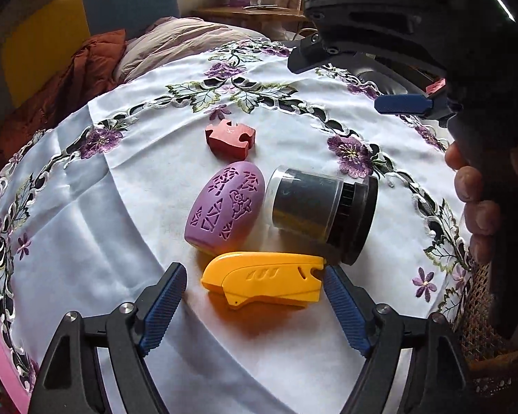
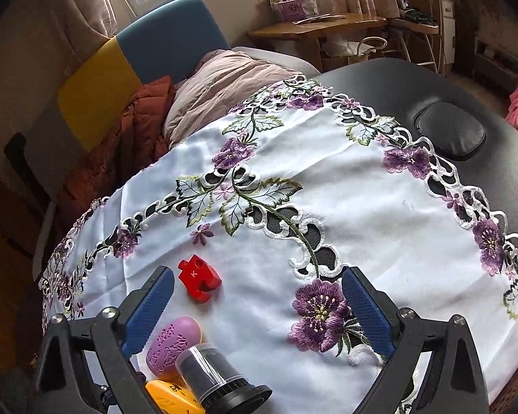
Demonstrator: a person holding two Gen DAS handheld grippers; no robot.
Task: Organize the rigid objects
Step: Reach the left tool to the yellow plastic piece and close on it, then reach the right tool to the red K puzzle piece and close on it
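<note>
My left gripper (image 1: 252,272) hangs open over the cloth. A yellow plastic casing (image 1: 266,283) lies flat between its fingers; the left pad stands apart from it and the right pad sits at its end. Just beyond lie a purple carved egg (image 1: 224,207) and a clear jar with a black lid (image 1: 321,214) on its side. A red puzzle piece (image 1: 229,138) lies farther back. My right gripper (image 2: 257,276) is open and holds nothing, and the red puzzle piece (image 2: 199,281) sits on the cloth near its left finger. The egg (image 2: 174,343), jar (image 2: 217,376) and casing (image 2: 171,398) show at its lower left.
A white cloth embroidered with purple flowers (image 2: 362,207) covers a black padded table (image 2: 431,86). The hand's fingers (image 1: 473,200) hold the right gripper (image 1: 333,84) at upper right. A woven basket (image 1: 480,303) stands at the right edge. Pillows and a blanket lie beyond the far left edge.
</note>
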